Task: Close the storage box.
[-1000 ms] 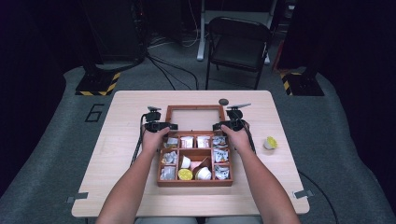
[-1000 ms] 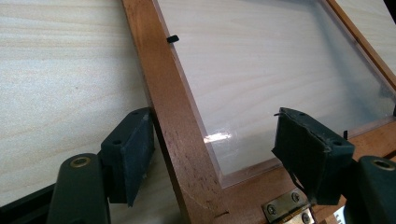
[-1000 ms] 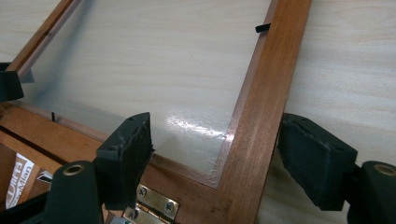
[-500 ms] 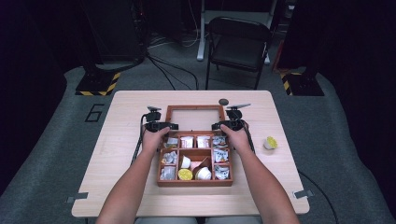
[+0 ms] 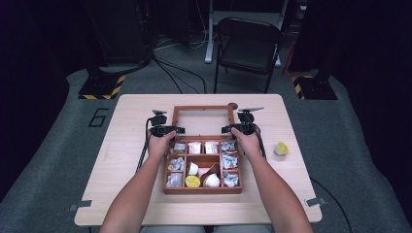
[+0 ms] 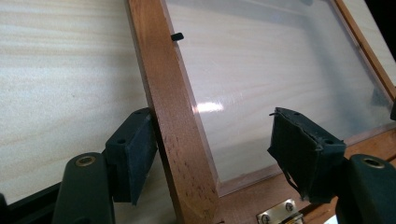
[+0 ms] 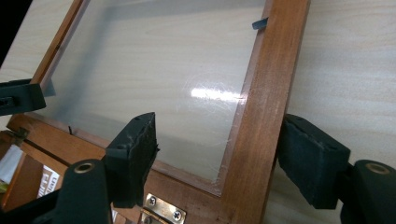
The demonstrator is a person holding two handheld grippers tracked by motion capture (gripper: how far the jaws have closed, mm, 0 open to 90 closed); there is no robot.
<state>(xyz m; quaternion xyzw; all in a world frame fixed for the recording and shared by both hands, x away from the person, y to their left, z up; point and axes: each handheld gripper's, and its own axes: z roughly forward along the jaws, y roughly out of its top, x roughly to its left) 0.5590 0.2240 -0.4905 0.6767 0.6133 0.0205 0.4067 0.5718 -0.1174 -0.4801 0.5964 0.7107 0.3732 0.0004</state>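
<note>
With the brown wooden glass-paned lid (image 5: 201, 121) of the compartment box (image 5: 202, 189) lying open on the pale bench (image 5: 126, 145), the left tool (image 6: 212, 154) and right tool (image 7: 224, 156), jaws just closing but apart, straddle its side rails; next, probably clamp and swing it shut.

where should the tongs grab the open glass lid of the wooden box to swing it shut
Grip the lid by its two wooden side rails, near the hinged edge, one set of tongs per rail, coming from the person's side. The panel is clear pane, so only the frame gives the pads purchase. The left tongs and right tongs each already straddle a rail, one pad outside, one over the pane.
</note>
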